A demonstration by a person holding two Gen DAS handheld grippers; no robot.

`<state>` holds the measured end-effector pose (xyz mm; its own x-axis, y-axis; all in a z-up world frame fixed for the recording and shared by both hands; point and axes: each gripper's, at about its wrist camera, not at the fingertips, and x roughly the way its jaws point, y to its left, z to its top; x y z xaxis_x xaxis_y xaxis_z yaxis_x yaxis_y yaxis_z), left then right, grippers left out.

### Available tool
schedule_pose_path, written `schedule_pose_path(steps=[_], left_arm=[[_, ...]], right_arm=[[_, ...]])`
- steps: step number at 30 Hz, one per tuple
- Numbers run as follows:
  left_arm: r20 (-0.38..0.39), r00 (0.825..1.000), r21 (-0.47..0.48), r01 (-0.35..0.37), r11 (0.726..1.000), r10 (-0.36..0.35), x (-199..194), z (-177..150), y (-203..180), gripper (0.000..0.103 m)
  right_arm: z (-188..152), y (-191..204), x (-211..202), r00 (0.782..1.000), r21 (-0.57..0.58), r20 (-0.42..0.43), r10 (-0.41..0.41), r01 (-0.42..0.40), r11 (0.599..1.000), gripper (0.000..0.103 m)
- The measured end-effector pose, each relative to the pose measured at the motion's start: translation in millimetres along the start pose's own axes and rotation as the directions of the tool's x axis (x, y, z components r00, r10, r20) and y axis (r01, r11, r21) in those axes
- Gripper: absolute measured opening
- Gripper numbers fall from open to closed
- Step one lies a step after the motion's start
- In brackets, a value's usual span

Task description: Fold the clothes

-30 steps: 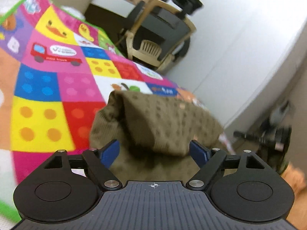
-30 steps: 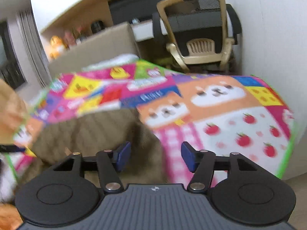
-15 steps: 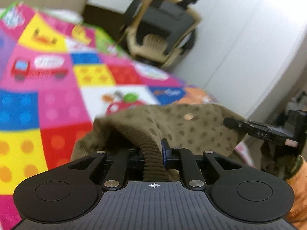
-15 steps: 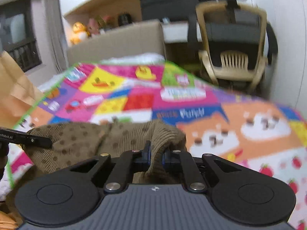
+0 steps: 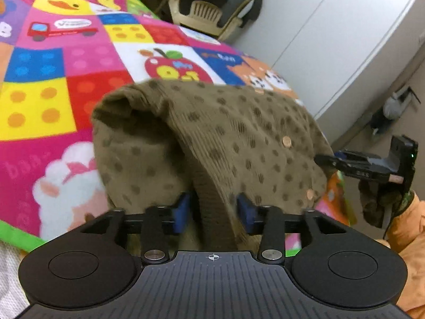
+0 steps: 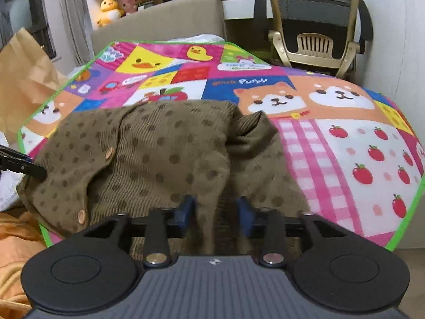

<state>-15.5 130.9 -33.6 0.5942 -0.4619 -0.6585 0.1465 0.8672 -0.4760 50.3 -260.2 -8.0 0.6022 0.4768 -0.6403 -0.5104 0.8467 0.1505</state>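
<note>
Our left gripper (image 5: 212, 210) stands partly open, its blue pads astride the ribbed hem of the brown dotted cardigan (image 5: 212, 133), which lies bunched on the bright mat (image 5: 53, 79) toward twelve o'clock. Our right gripper (image 6: 215, 212) is likewise apart around fabric at six o'clock. We judge both hem corners should stay level and taut for a clean fold. No containers show except a paper bag (image 6: 24, 79) at nine o'clock, contents hidden.

Bed (image 6: 159, 30), patchwork play mat (image 6: 332, 143) spread on it, olive dotted cardigan (image 6: 159, 154) on mat
</note>
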Motion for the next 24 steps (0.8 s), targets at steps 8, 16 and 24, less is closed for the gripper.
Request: schedule_pose_path(steps=[8, 16, 24], left_arm=[[0.129, 0.985, -0.222, 0.141, 0.965, -0.114, -7, 47, 37, 0.092], [0.057, 0.988, -0.301, 0.151, 0.942, -0.14, 45, 88, 58, 0.093], [0.183, 0.983, -0.131, 0.02, 0.991, 0.004, 71, 178, 60, 0.093]], right_arm=[[53, -43, -2, 0.97, 0.283, 0.124, 0.209, -0.237, 0.929, 0.082], [68, -63, 108, 0.917, 0.513, -0.039, 0.396, -0.322, 0.796, 0.082], [123, -74, 159, 0.926, 0.528, 0.133, 0.352, -0.367, 0.765, 0.083]])
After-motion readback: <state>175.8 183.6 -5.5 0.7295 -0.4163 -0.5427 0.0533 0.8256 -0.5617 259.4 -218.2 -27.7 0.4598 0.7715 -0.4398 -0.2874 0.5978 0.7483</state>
